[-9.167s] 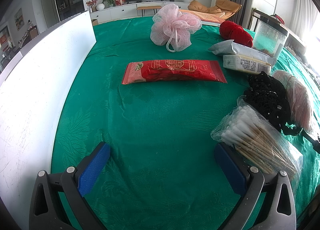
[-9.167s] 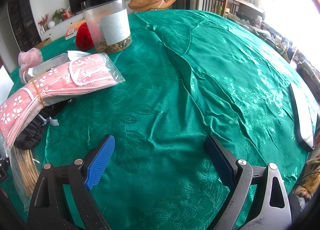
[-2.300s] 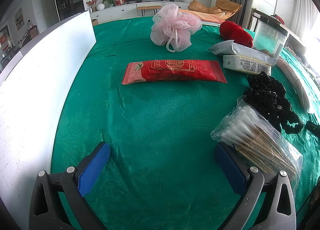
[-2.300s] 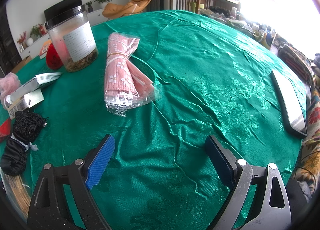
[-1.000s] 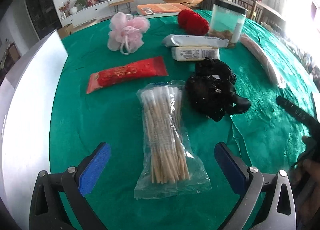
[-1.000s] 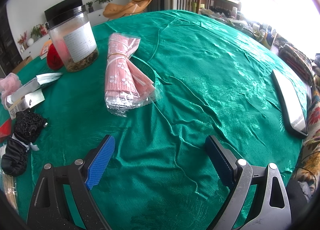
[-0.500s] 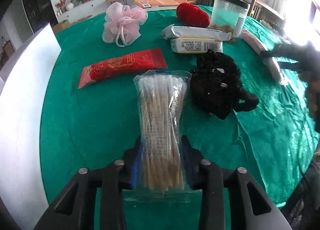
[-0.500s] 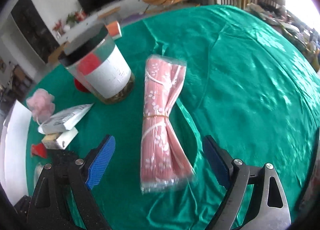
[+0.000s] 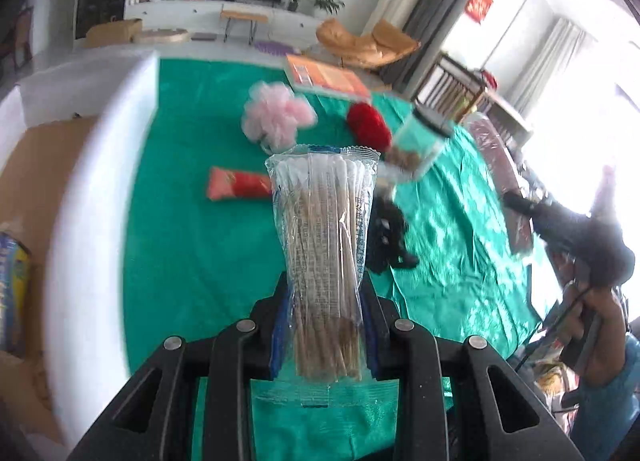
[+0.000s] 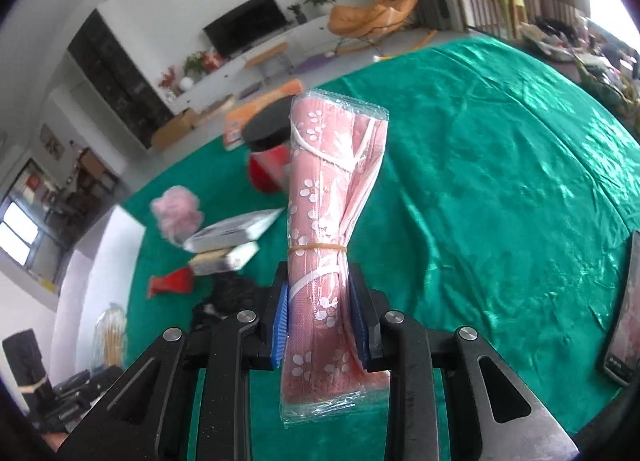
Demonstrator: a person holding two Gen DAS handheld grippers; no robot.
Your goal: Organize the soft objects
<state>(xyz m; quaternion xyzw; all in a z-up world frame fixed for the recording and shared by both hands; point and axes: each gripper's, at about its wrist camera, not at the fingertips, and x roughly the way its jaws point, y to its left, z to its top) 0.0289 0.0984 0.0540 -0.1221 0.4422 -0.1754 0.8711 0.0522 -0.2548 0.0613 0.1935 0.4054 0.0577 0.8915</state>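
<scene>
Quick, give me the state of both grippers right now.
Left gripper: closed on the cotton swab pack, lifted off the table.
Right gripper: closed on the pink mask bundle, also lifted.

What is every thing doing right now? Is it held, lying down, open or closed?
left gripper: shut on the cotton swab pack
cotton swab pack: held up off the table
right gripper: shut on the pink mask pack
pink mask pack: held up, rubber-banded
jar: lid on
pink bath pouf: lying on the cloth
</scene>
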